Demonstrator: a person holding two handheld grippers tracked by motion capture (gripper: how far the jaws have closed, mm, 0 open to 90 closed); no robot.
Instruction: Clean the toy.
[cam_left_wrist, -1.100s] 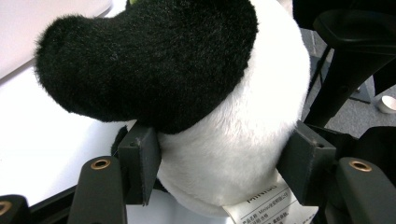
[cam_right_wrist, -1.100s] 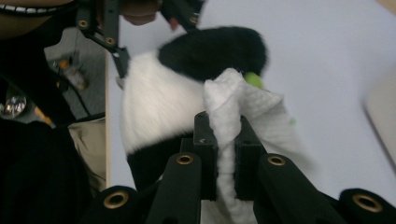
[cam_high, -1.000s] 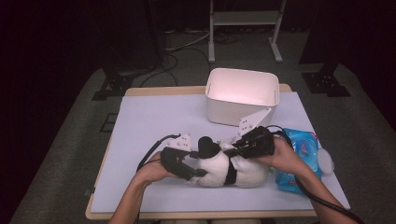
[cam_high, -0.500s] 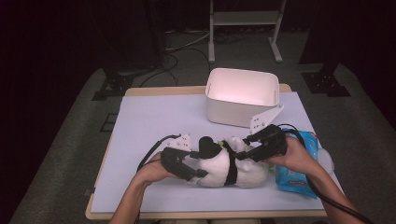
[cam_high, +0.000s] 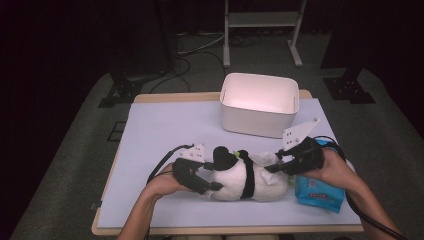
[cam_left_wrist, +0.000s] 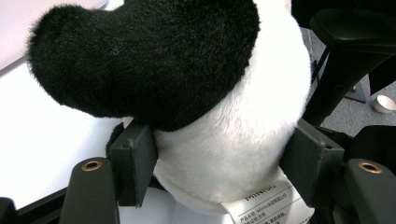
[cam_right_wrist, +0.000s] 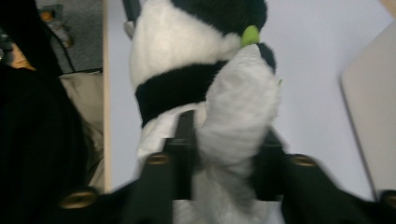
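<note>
High view: the panda plush (cam_high: 240, 177) lies on the surface (cam_high: 165, 130) between both grippers; the right gripper (cam_high: 276, 166) has slid outward from its middle to its end. Left gripper view: the left gripper (cam_left_wrist: 224, 177) pinches the plush's white body. Right gripper view: its jaws, just closing, squeeze a white limb (cam_right_wrist: 236, 121), so a two-handed lift looks ready.

You're working in a lab-style recording room: dark curtained walls beyond your grippers, loose cables (cam_high: 195, 47) on grey carpet (cam_high: 75, 165), a metal stand (cam_high: 262, 20), and a lone lavender-covered table (cam_high: 165, 130).

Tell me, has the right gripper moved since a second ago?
Yes. The right gripper has shifted rightward, past the white bin's right corner, over the blue packet; its jaws have just been closing on the plush panda.
</note>
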